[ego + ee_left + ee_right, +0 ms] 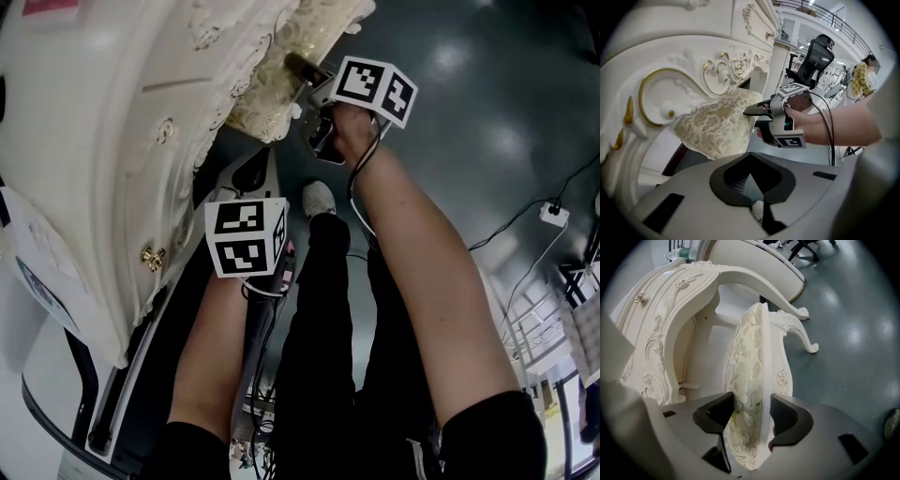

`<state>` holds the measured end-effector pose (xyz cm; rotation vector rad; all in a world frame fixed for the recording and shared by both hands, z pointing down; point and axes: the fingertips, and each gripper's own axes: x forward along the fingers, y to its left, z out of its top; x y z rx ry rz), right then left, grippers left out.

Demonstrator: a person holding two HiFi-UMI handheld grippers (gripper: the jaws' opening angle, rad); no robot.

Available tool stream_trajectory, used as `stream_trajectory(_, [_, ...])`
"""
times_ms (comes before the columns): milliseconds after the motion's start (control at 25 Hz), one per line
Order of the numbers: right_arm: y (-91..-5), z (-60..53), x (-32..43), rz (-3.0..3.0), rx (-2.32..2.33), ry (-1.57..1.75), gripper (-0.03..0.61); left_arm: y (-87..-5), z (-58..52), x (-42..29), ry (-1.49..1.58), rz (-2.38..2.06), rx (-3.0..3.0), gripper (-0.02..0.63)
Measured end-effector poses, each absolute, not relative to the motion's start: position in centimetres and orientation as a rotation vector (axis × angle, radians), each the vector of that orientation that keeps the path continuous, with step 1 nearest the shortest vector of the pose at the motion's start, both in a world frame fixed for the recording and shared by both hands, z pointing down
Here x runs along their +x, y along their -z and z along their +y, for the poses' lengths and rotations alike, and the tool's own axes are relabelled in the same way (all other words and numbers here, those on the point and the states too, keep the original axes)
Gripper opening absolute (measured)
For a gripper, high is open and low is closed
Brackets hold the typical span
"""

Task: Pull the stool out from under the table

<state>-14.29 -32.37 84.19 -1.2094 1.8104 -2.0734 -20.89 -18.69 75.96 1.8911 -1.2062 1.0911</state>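
**Right gripper clamped on the stool's near edge**

The white carved stool with a cream, gold-leaf-patterned cushion (751, 352) stood partly under the arched opening of the ornate white table with gold trim (112, 141). Its near edge jutted out over the glossy grey floor (853, 310). The right gripper (749, 111) gripped that edge, one pad on the cushion and the other on the white rim. The left gripper (751, 183) hung beside the table front, jaws together and empty.

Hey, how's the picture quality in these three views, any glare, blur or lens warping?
Head view: bright glare patches on the glossy grey floor; deep shadow under the ornate white table. Left gripper view: fisheye bending, black corners. Right gripper view: the cream floral cushioned stool blurs close to the jaws.
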Motion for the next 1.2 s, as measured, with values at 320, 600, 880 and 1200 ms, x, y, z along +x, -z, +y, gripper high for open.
stream_trajectory(320, [-84.0, -31.4, -13.1, 1.823, -1.208, 2.092, 0.242, -75.8, -18.3, -19.8, -1.116, -1.184, 1.911, 0.000])
stream_trajectory(600, [-84.0, -29.4, -10.3, 1.834, -1.201, 2.086, 0.239, -76.0, -18.0, -18.1, -1.143, -1.158, 1.935, 0.000])
stream_trajectory(880, [-84.0, -26.9, -7.8, 1.834, -1.209, 2.108, 0.239, -75.9, -17.8, -15.7, -1.169, -1.120, 1.964, 0.000])
stream_trajectory(1200, [-84.0, -22.6, -3.9, 1.838, -1.214, 2.111, 0.238, -75.9, -17.6, -13.4, -1.204, -1.089, 1.984, 0.000])
